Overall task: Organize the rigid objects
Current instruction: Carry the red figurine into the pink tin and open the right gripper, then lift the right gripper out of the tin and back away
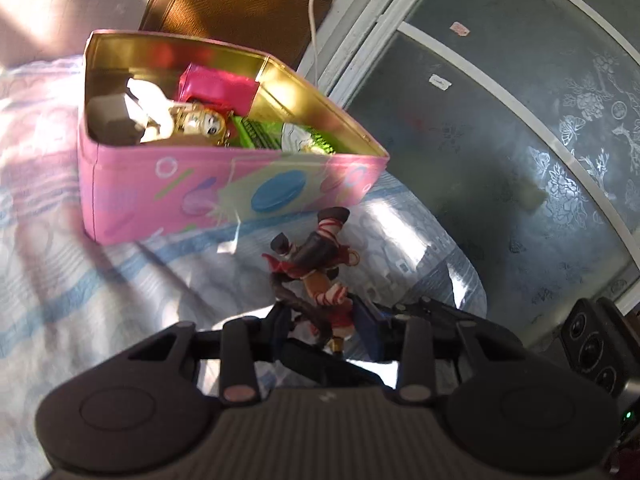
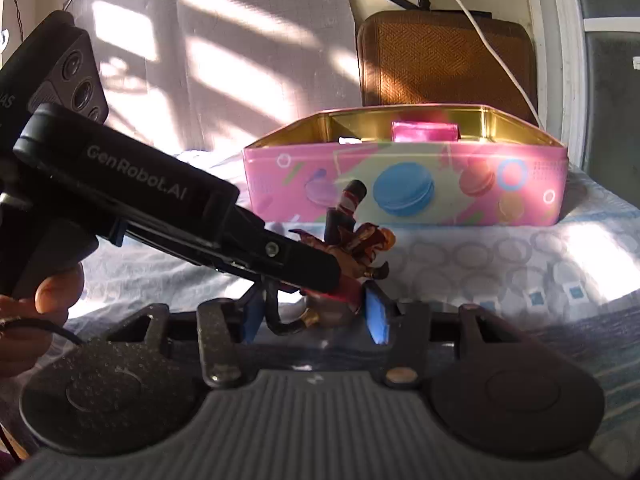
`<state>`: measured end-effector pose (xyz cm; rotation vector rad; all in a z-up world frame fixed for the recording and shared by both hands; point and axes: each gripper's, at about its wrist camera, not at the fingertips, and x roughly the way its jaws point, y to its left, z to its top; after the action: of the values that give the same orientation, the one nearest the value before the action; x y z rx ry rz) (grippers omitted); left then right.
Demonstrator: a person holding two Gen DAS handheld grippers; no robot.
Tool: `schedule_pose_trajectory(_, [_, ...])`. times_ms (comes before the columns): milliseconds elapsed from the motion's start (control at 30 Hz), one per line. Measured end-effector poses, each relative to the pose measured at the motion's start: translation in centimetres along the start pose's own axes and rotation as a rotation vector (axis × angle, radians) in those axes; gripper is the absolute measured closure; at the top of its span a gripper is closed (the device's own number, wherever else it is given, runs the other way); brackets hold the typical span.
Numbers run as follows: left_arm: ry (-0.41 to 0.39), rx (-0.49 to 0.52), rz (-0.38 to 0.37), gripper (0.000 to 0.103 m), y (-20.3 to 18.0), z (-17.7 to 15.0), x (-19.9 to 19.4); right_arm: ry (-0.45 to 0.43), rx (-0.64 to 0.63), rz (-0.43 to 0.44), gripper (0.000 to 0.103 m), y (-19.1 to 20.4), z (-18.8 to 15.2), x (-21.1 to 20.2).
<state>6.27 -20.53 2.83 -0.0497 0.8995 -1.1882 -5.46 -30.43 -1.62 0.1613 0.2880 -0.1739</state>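
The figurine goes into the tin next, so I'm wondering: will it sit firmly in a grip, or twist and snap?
The figurine looks rigid but irregular, so it may twist. Its thin limbs look breakable. It seems light.

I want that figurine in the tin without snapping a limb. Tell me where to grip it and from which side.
Grip the figurine across its red-clad torso, the thickest part, not the raised leg or thin trailing strands. Come from the near side, away from the pink tin, pads flat on its flanks, much as the left tool clamps it now.
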Motion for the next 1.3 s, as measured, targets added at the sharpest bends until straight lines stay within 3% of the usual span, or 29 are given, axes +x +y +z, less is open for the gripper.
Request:
schedule_pose_trajectory(267, [-0.113,0.094,0.063,0.067,-0.5,7.2,0.1,-0.158,-0.05,-0.039,0.049,-2.0,5.6,2.6])
schedule_pose_trajectory(433, [-0.131,0.059,0.105,0.066,1.6,11.6,3.5,-0.146,-0.033,-0.076,0.049,-4.5,8.2,7.1])
schedule_pose_trajectory(467, [-0.132,0.042,0.119,0.063,2.3,12.2,4.4,-0.138,-0.036,-0.105,0.049,-5.0,8.6,8.2])
schedule_pose_trajectory(500, [-0.135,0.029,0.133,0.053,2.7,12.7,5.0,-0.128,-0.039,-0.138,0.049,-5.5,8.9,9.3])
schedule_pose_trajectory(533, [-0.148,0.015,0.168,0.043,3.2,13.1,5.6,-0.116,-0.046,-0.187,0.049,-5.9,9.3,10.5])
schedule_pose_trajectory(567, [-0.17,0.01,0.23,0.041,3.6,13.3,6.2,-0.101,-0.051,-0.252,0.049,-6.4,9.5,11.6])
schedule_pose_trajectory(633, [-0.182,0.004,0.297,0.041,3.9,13.4,6.7,-0.083,-0.018,-0.331,0.048,-7.7,9.7,12.6])
schedule_pose_trajectory(733, [-0.183,-0.004,0.309,0.041,4.4,12.4,6.6,-0.121,0.086,-0.276,0.048,-9.1,8.9,10.7])
schedule_pose_trajectory(867, [-0.178,0.039,0.388,0.039,3.4,11.2,6.2,-0.153,0.128,-0.269,0.048,-8.6,7.6,7.7])
schedule_pose_trajectory(1100, [-0.213,0.157,0.492,0.035,-0.8,8.8,4.0,-0.202,0.233,-0.228,0.048,-8.1,6.0,2.2])
schedule_pose_trajectory(1300, [-0.251,0.222,0.557,0.033,-3.7,5.4,1.8,-0.19,0.255,-0.212,0.048,-7.1,4.8,-0.5])
